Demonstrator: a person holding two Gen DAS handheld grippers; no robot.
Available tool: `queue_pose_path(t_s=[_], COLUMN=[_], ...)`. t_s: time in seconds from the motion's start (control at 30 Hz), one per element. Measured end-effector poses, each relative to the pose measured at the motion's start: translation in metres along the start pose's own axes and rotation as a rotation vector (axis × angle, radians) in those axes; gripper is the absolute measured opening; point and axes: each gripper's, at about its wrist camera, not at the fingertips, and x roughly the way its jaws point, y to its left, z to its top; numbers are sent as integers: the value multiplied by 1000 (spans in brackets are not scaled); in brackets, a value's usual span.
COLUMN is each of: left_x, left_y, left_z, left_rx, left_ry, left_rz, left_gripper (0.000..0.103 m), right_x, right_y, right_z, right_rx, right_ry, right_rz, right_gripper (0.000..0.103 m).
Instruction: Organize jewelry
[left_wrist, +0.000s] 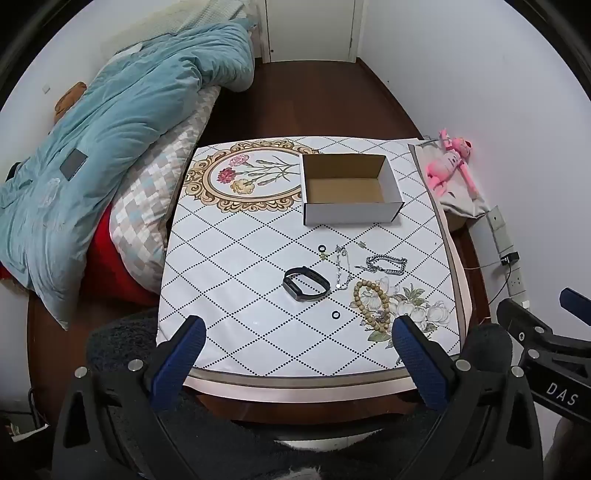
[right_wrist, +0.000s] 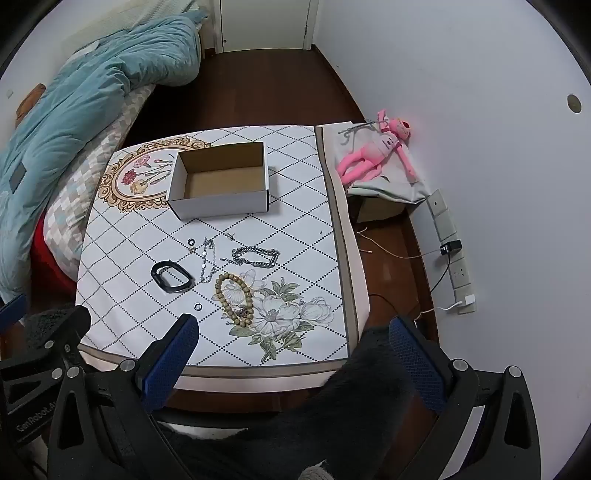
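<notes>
An open, empty cardboard box (left_wrist: 351, 192) sits beyond a black band (left_wrist: 306, 283), silver chains (left_wrist: 386, 264) and wooden beads (left_wrist: 373, 304).

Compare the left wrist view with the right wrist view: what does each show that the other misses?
Left only: nothing distinctive beyond the right tool at its edge. Right only: a round wall hole and white charger. Both: cardboard box, bead bracelet, chain bracelet, black band, pink plush toy. Both tools are open, holding nothing.
</notes>
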Motion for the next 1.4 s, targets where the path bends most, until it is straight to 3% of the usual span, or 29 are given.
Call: queue_pose_path(t_s=[1.4], left_x=[-1], left_y=[3], left_z=[2], left_rx=[-25], left_ry=[-10], left_rz=[-5], left_gripper=[103], right_x=[-2], right_y=[-1], right_z=[6], right_rx=[-8], right_ry=[-10], right_rz=[-29], right_gripper=[103])
